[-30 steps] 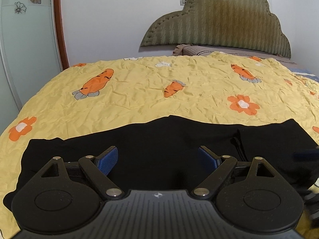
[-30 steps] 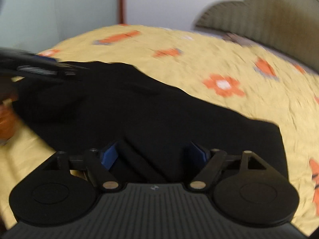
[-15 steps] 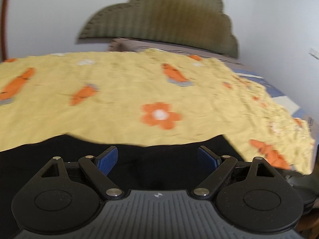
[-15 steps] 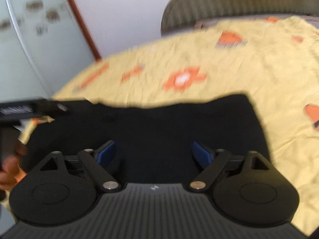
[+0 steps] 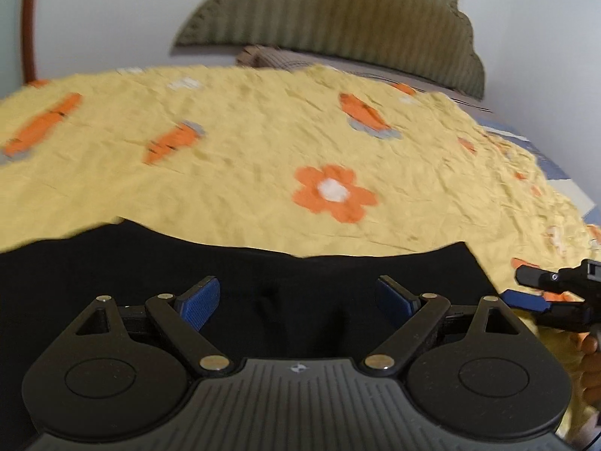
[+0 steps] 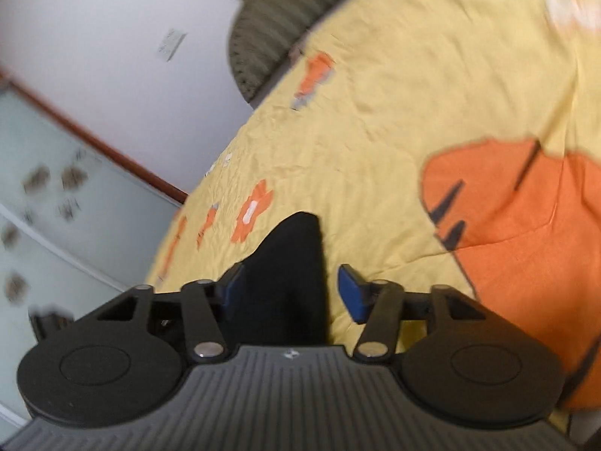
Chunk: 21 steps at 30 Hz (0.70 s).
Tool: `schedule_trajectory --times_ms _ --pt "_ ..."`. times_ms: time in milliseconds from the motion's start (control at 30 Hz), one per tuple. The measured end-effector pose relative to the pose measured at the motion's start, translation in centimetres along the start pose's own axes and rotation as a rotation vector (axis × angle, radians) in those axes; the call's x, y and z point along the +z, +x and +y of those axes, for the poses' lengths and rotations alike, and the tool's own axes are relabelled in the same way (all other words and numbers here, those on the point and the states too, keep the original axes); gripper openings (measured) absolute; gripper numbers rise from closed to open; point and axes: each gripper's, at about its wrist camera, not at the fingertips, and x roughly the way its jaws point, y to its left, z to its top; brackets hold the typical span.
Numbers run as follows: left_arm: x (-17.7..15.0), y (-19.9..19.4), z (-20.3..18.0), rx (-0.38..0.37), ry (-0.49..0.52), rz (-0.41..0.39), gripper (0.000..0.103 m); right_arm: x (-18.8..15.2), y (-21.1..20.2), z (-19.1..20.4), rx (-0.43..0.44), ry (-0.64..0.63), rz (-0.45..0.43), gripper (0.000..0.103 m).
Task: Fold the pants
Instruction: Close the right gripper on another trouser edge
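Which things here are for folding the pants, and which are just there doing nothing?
For the job:
- black pants
- left gripper, open
- right gripper, open

Just there:
- yellow carrot bedspread, under the pants
- green headboard
- wall socket

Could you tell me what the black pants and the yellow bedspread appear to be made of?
Black pants: seemingly a soft, matte knit, lying limp without sheen. Yellow bedspread: probably thin woven cotton or similar, matte, finely crinkled all over, with printed orange carrots and flowers.
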Motion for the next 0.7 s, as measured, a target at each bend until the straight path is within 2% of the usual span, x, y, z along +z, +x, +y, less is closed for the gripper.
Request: schedule_trajectory --times_ms 100,233,367,467,600,633,700 --pt "-0.5 -1.2 1.5 0.106 0.04 -0.006 0.09 0.2 0.9 -0.9 0.038 0.036 0.032 0.045" --pt "-2.0 -1.9 4.2 0.215 0.024 0.012 0.09 -0.4 1.4 -1.3 0.017 0.034 0.061 0.037" --pt "-3.3 -0.5 5.1 0.267 0.046 0.068 0.091 -1.3 1.6 -1.4 0.055 0.093 0.063 0.039" --pt "-4.0 -0.4 3.8 0.32 0.124 0.027 0.094 -1.7 2.6 -0.3 0.026 0.042 0.084 0.04" --pt "-4.4 -0.4 2.4 0.371 0.208 -0.007 0.094 -1.8 3.3 0.4 0.021 0.04 0.106 0.04" --pt "-4.5 -0.4 2.4 0.372 0.21 -0.012 0.095 -1.8 3.3 0.4 0.038 0.057 0.107 0.045" --pt "-4.5 -0.5 2.7 0.361 0.191 -0.014 0.095 -1.6 3.3 -0.1 0.112 0.121 0.094 0.046"
